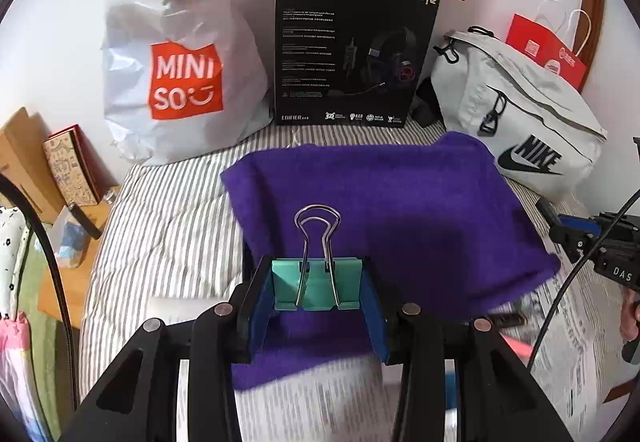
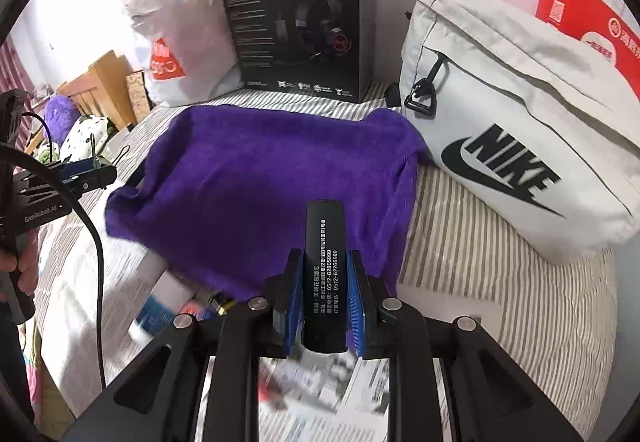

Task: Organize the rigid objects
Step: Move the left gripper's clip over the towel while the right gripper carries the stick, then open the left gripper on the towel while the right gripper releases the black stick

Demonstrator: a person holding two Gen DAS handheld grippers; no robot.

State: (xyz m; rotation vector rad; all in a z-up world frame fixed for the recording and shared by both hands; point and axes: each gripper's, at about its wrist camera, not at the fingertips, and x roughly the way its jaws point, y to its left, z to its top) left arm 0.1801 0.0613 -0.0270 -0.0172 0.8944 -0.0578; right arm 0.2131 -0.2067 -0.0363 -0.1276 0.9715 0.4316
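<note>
Teal binder clip [image 1: 317, 284] between left fingers [image 1: 260, 298].

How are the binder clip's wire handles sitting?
Both on one side: the teal binder clip, clamped in the left gripper, has both loops overlapping, pointing away.

Binder clip [image 1: 317, 284]: matt teal painted body, polished wire handles. Black stick [image 2: 324, 278]: smooth, slightly glossy casing with white print. Purple towel [image 1: 384, 202]: soft, napped cloth. Bedsheet [image 2: 500, 282]: striped woven cloth. Nike bag [image 2: 520, 146]: matt grey fabric. Headset box [image 1: 352, 54]: satin black cardboard. Miniso bag [image 1: 180, 74]: crinkled, glossy plastic.
</note>
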